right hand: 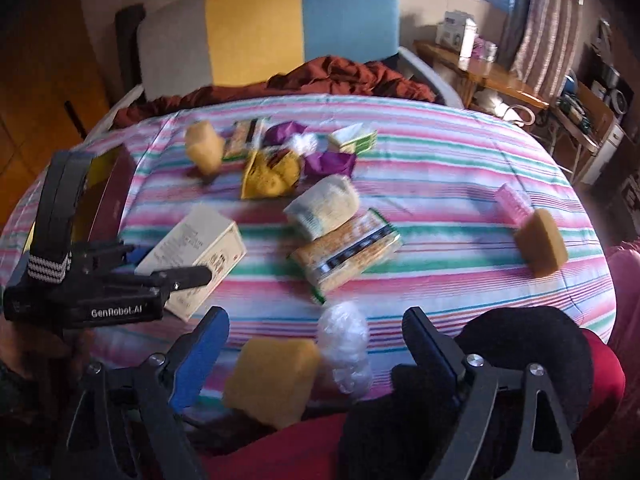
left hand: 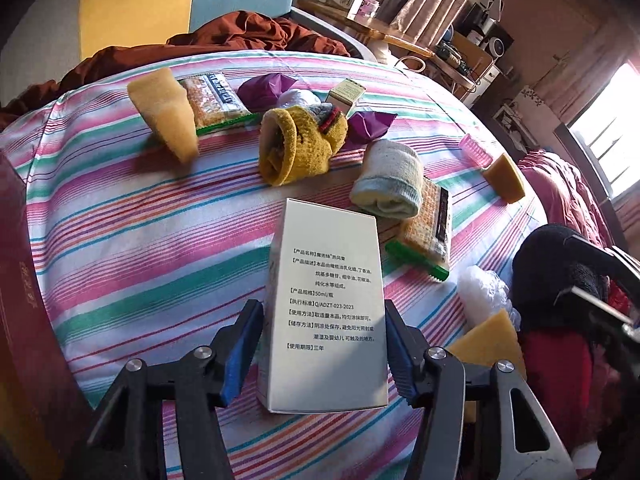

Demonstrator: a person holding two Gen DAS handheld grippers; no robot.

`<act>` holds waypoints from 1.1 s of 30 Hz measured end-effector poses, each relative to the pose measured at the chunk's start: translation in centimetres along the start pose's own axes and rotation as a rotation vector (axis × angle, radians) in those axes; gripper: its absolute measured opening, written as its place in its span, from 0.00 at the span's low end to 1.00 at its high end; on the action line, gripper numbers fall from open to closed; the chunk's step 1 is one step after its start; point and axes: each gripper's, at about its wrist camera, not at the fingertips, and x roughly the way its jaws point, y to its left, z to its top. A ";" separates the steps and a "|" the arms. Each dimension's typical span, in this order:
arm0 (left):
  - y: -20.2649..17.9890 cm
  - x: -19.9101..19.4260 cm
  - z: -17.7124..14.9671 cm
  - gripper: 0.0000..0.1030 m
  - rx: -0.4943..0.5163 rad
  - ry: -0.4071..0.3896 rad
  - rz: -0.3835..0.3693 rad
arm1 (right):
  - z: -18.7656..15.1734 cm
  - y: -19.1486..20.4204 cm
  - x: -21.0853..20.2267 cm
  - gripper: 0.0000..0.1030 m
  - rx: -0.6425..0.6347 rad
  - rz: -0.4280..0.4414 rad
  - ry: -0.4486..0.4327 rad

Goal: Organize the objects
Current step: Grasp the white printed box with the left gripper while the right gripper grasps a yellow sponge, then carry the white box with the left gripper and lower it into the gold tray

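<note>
Here left gripper (left hand: 320,354) jaws straddle white box (left hand: 328,300), right pad touching, left just off; right gripper (right hand: 316,354) gapes over yellow sponge (right hand: 270,380), gripping nothing.

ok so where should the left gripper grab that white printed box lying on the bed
Across its two long narrow sides, near the close end, coming down from above. The white box lies flat on the striped bedspread with its length running between the left gripper's fingers, so its narrow width fits the jaws, which already straddle it.
</note>
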 end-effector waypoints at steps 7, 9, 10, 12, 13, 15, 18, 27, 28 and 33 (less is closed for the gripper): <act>0.3 -0.7 -1.7 0.57 0.010 -0.043 0.047 | -1.3 3.4 3.8 0.82 -0.144 -0.091 0.237; 0.7 0.0 -1.9 0.52 -0.016 -0.025 0.056 | -1.4 4.0 4.4 0.82 -0.166 -0.093 0.271; 0.9 0.1 -1.9 0.52 -0.019 -0.028 0.055 | -1.4 4.4 4.7 0.79 -0.184 -0.085 0.297; 0.8 0.1 -1.9 0.52 -0.012 -0.038 0.059 | -1.6 4.7 5.3 0.68 -0.208 -0.110 0.330; 0.7 0.2 -1.9 0.52 -0.014 -0.040 0.059 | -1.7 4.6 5.5 0.64 -0.210 -0.115 0.340; 0.8 0.3 -1.6 0.52 -0.018 -0.041 0.056 | -1.7 4.2 5.5 0.60 -0.203 -0.099 0.334; 0.8 0.3 -1.4 0.53 -0.015 -0.038 0.063 | -1.8 3.6 5.3 0.57 -0.186 -0.085 0.319; 0.4 0.8 -0.9 0.71 0.019 -0.054 0.129 | -2.0 2.4 4.7 0.56 -0.174 -0.075 0.303; 0.4 0.8 -0.9 0.68 0.024 -0.057 0.138 | -2.1 2.5 4.7 0.55 -0.174 -0.076 0.301; -0.6 0.5 -1.3 0.49 0.082 -0.101 0.179 | -1.9 2.5 4.7 0.54 -0.180 -0.079 0.288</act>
